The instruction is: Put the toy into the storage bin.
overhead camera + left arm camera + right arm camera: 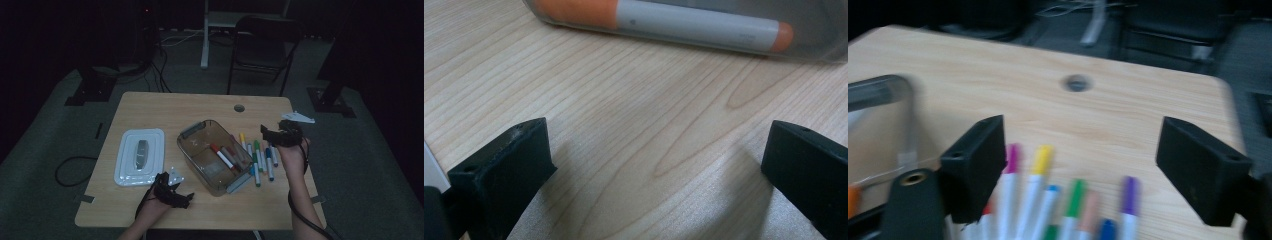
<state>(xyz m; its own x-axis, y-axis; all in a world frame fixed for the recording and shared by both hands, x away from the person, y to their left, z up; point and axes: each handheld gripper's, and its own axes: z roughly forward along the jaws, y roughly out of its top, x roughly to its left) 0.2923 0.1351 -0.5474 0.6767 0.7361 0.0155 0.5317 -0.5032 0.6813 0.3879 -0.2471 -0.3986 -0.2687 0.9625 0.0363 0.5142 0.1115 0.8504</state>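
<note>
**Both tools released, markers below the right one**

Bench point(165, 107): pale wood, round cable hole point(239, 108) beyond the right tool.

White lid point(140, 156): flat on the bench, just beyond the left tool and a little to its outer side.

Clear bin point(215, 156): between the two tools, lying at an angle. A red-capped marker point(223, 156) rests inside. In the left gripper view the bin wall sits just ahead of the jaws, with an orange-and-white marker point(684, 21) showing through it.

Loose markers point(257, 159): a row on the bench beside the bin, directly under and in front of the right tool. Caps in the right gripper view: magenta, yellow point(1042, 159), blue, green, peach, purple.

Right tool point(278, 131): raised over the row, jaws wide apart, nothing between them, no contact with the markers. View is blurred.

Left tool point(176, 196): low at the bench's near edge, jaws spread, bare wood between them.
</note>
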